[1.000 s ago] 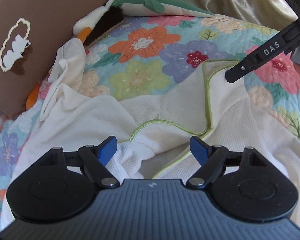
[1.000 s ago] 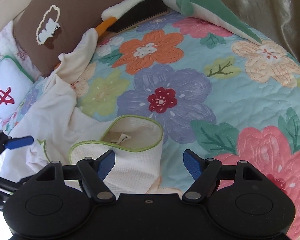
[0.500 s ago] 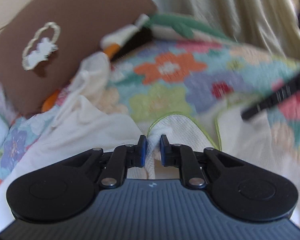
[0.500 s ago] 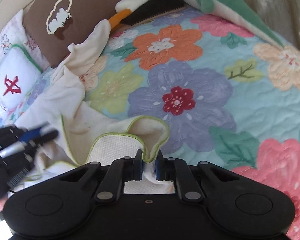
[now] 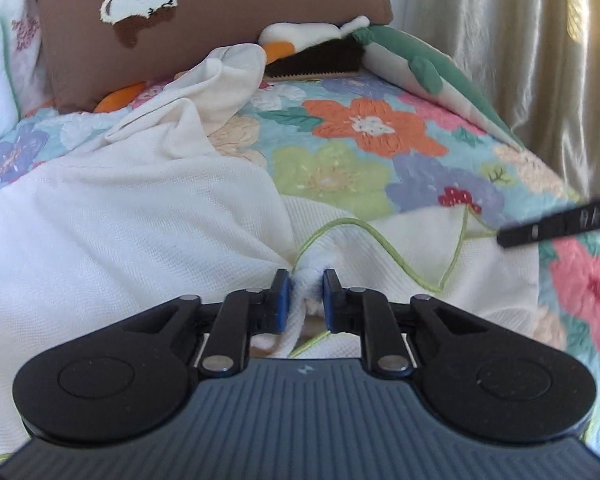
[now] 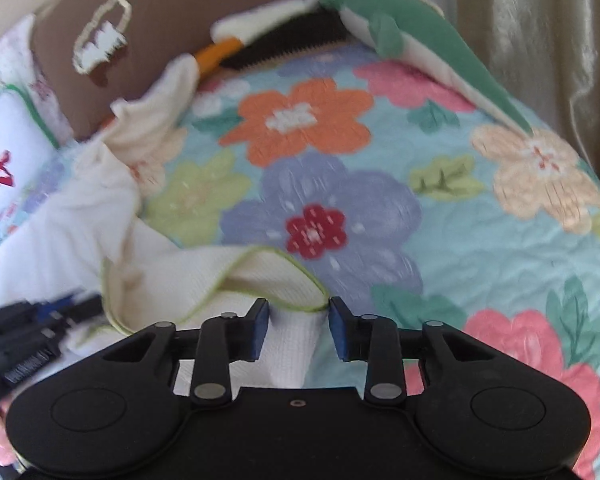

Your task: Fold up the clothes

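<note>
A white waffle-knit garment point(image 5: 140, 220) with a thin green hem lies crumpled on the floral quilt point(image 5: 360, 176). My left gripper point(image 5: 304, 296) pinches a bunched fold of it near the hem; its jaws are opening slightly while the blue pads still touch the cloth. In the right wrist view the same garment point(image 6: 204, 276) has its green-edged corner between the jaws of my right gripper point(image 6: 298, 324). Those jaws are opening, and the right pad stands just off the cloth. One finger of the right gripper point(image 5: 560, 224) shows at the right edge of the left view.
A brown cushion point(image 5: 220, 40) with a white cloud motif leans at the back. A green and white plush toy point(image 5: 420, 64) lies beside it. A beige curtain point(image 5: 520, 60) hangs at the right. A white embroidered pillow point(image 6: 8, 160) sits at far left.
Both grippers went from wide open to closed on the garment's green-trimmed edge. Since then the right jaws have parted again. The left view has rolled and sunk closer to the cloth.
</note>
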Action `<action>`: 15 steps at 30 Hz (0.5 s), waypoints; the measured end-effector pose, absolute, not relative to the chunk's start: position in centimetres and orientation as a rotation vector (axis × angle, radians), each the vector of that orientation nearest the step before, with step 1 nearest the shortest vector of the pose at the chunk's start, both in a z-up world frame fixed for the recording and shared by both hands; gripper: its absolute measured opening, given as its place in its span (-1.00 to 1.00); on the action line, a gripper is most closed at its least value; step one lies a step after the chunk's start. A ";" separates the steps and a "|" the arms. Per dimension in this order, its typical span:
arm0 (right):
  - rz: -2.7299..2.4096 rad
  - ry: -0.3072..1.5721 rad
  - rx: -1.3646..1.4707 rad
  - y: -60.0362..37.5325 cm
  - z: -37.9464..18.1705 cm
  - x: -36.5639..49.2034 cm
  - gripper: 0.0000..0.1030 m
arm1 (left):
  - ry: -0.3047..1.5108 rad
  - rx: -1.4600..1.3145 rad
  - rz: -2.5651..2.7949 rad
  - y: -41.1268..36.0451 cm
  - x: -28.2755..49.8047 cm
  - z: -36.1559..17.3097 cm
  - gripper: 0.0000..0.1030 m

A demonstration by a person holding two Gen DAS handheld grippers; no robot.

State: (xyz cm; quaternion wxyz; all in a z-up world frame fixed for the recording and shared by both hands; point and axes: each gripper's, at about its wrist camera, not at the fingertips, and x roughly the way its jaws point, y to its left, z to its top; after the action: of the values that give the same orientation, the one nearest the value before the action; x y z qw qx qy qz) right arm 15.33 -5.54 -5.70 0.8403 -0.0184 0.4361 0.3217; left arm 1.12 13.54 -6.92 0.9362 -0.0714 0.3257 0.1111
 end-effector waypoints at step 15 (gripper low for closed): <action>0.838 0.772 -0.280 -0.1 -8.8 16.2 0.06 | 0.599 -0.393 0.173 16.8 0.6 -6.8 -0.69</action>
State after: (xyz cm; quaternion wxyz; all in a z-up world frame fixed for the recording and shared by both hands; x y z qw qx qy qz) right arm 16.22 -0.07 -8.76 0.8329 -0.1321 0.3640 0.3955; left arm 0.56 16.82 -6.78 0.9330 -0.1920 0.2926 0.0843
